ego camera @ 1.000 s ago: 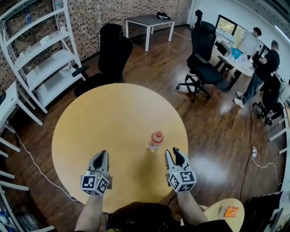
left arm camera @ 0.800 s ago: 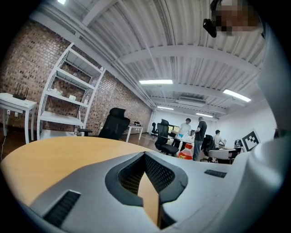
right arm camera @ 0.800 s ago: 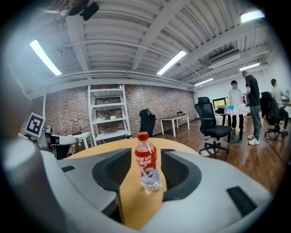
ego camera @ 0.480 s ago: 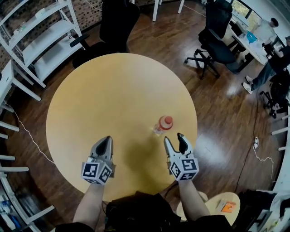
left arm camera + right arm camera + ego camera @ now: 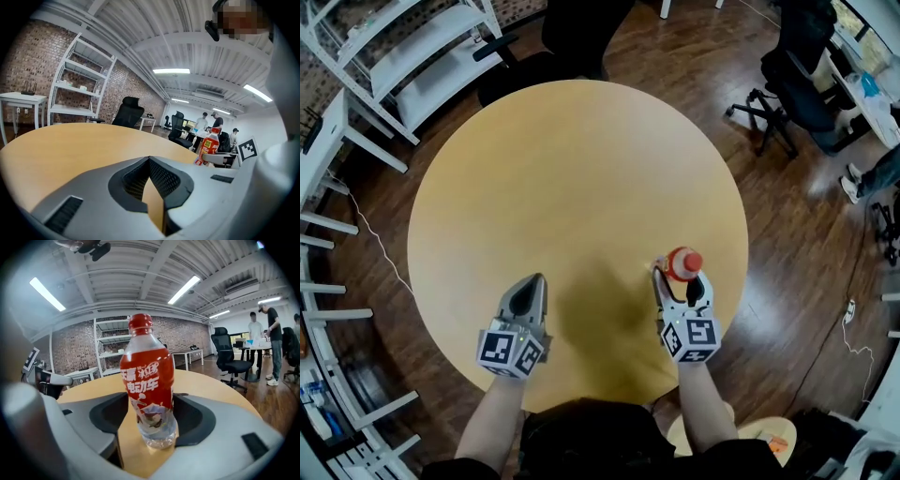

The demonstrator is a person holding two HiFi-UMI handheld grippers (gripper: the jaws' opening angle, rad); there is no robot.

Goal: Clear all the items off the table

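Red bottle [image 5: 683, 263] (upright) inside opening right gripper [image 5: 680, 277]

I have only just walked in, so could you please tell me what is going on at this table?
A person holds a gripper in each hand over a round wooden table. The right gripper sits around an upright red-labelled bottle, the only item visible on the table. Its fingers are opening on either side of the bottle and do not press on it. The left gripper is shut and empty, low over the near part of the table.
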